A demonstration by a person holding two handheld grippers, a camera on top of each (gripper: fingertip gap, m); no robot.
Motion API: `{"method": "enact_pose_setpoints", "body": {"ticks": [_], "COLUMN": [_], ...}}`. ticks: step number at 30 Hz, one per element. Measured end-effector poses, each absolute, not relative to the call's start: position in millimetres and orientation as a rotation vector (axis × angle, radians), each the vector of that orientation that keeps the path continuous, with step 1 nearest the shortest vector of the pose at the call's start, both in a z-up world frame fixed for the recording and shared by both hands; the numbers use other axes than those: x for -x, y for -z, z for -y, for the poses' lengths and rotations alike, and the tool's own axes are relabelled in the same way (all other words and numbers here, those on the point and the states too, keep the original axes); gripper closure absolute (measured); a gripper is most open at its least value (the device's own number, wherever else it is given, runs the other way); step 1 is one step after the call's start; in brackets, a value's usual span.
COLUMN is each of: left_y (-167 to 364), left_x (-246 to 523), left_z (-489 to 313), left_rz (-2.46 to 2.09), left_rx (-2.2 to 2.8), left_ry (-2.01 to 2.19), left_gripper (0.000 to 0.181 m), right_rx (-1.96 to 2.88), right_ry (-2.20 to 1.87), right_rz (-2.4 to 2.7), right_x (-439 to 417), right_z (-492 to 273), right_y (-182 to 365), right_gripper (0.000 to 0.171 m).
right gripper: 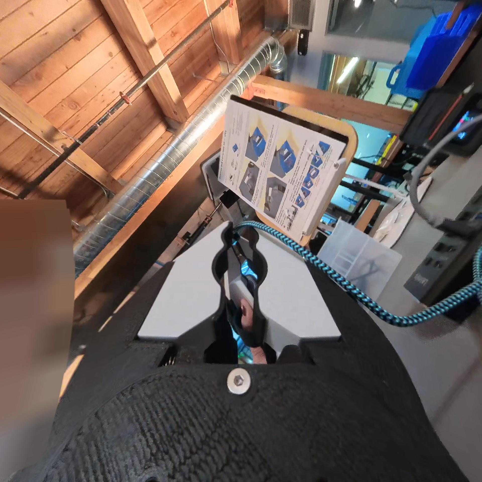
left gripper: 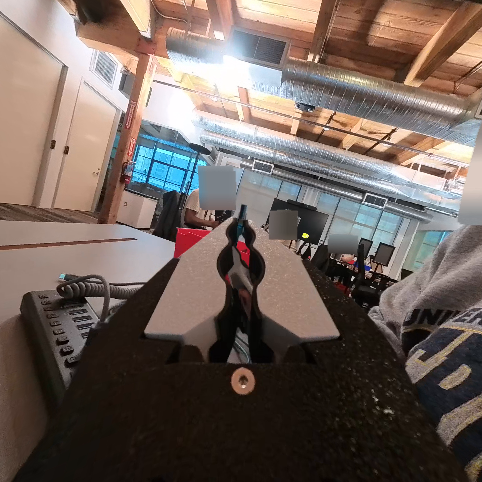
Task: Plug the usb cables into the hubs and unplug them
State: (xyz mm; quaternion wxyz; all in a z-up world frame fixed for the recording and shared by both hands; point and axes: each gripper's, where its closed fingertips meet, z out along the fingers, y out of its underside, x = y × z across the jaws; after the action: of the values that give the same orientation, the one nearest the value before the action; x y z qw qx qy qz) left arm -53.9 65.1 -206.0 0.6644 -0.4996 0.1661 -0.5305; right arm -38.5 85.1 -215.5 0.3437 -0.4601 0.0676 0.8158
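Two grippers are pointing upward, away from the tabletop [left gripper: 78,250]. The left gripper [left gripper: 241,221] is clenching a small blue-tipped plug [left gripper: 242,212], which is sticking out past the jaws, probably lifted clear of the black hub [left gripper: 62,328] lying below and left of it. The right gripper [right gripper: 234,234] is grasping the blue braided cable [right gripper: 326,271] at its jaw tips; the cable is looping down toward another hub [right gripper: 440,263] on the right. A grey coiled cable [left gripper: 86,287] is resting on the first hub.

A bright ceiling light [left gripper: 229,62] is glaring white. Windows [left gripper: 167,167] are glowing blue. Edges are bending and blurring; the cable [right gripper: 339,284] is staying sharp.
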Motion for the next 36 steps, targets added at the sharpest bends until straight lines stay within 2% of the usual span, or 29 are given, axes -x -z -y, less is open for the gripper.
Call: {"method": "enact_pose_setpoints", "body": {"ticks": [3,8,11,14,19,24,32,36], "left_y": [210,226,242,252,261,260,236,233], "left_x": [52,48,43,29,23,18,17,19], "left_z": [-68,-77,-81,-76,-74,-68,-51,-48], "left_rz": [-0.353,-0.392,-0.608,-0.751,-0.828,-0.840,-0.694,-0.664], "left_rx": [1.147,1.299,1.403,1.419,1.424,1.437,1.325,1.295], "left_ry": [1.274,1.262,0.886,0.719,0.617,0.723,1.283,1.390], "left_gripper": [0.178,0.175,0.156,0.143,0.174,0.176,0.177,0.177], "right_rx": [1.173,1.384,1.499,1.584,1.640,1.578,1.499,1.478], "right_ry": [-2.087,-1.738,-1.491,-1.317,-1.172,-1.157,-1.430,-1.476], "right_rz": [-0.091,0.234,0.460,0.656,0.885,0.964,1.039,1.068], "right_x": [33,33,30,29,30,29,29,32], "right_z": [-86,-93,-96,-93,-81,-75,-59,-52], "right_y": [209,214,220,227,237,235,228,225], "right_gripper": [0.170,0.170,0.171,0.170,0.171,0.170,0.155,0.161]}}
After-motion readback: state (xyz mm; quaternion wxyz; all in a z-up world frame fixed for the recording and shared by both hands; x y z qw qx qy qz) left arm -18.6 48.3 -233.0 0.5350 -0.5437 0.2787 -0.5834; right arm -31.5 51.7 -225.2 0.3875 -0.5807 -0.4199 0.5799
